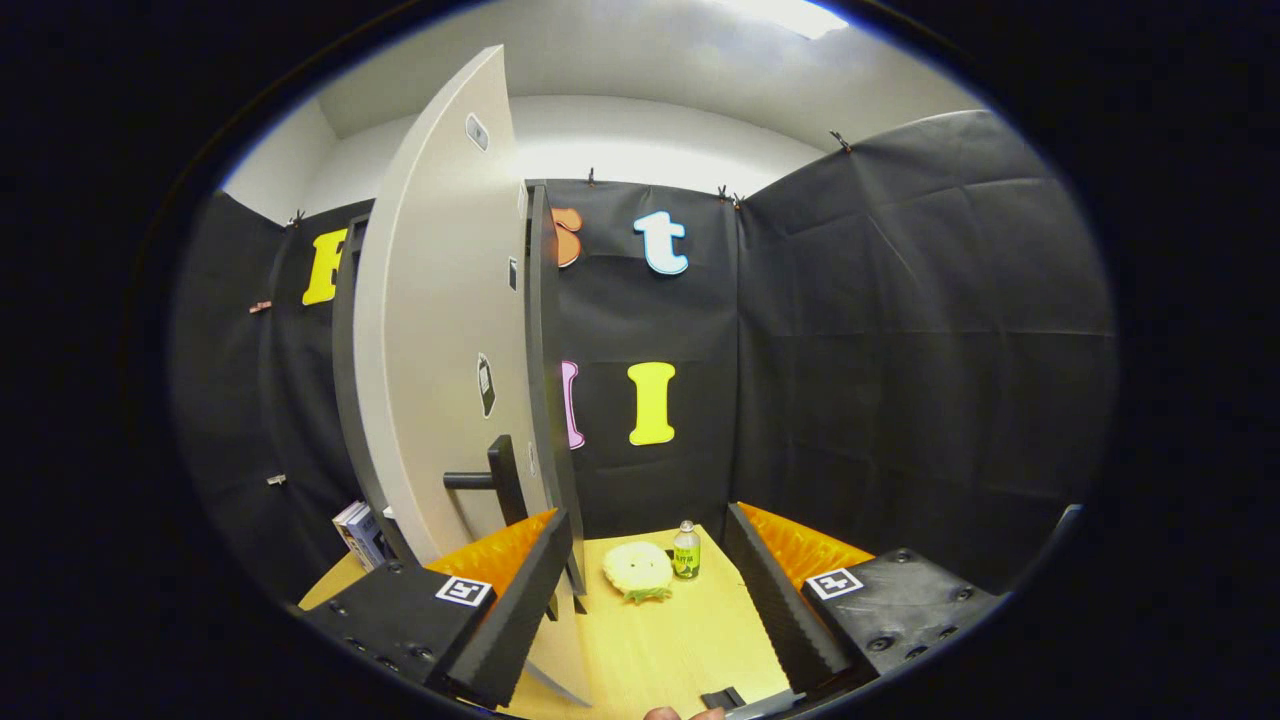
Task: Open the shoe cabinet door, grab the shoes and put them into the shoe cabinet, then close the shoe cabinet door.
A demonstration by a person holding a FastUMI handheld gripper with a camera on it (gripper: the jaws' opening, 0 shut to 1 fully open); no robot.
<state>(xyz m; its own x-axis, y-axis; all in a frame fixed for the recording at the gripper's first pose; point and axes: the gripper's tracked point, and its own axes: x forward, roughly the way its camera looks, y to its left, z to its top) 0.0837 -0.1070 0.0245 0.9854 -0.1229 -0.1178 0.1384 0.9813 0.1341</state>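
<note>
Gripper [645, 600] fingers stand apart, holding nothing. Left finger [515, 610] lies near the half-open shoe cabinet door [440, 330], below its black handle [490, 480]. I would push the edge steadily, without scraping; no shoes visible.

bottle [686, 550] upright on table [660, 650] | pale plush toy, perhaps [638, 570], touching bottle | books [358, 533] far side

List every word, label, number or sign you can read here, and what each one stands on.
None can be read.
Stickers on the cabinet door: too small to read.
Label on the small bottle beyond the open gripper: blurred.
Square markers on the fingers: patterns, no text.
Box cover beside the cabinet: blurred.
</note>
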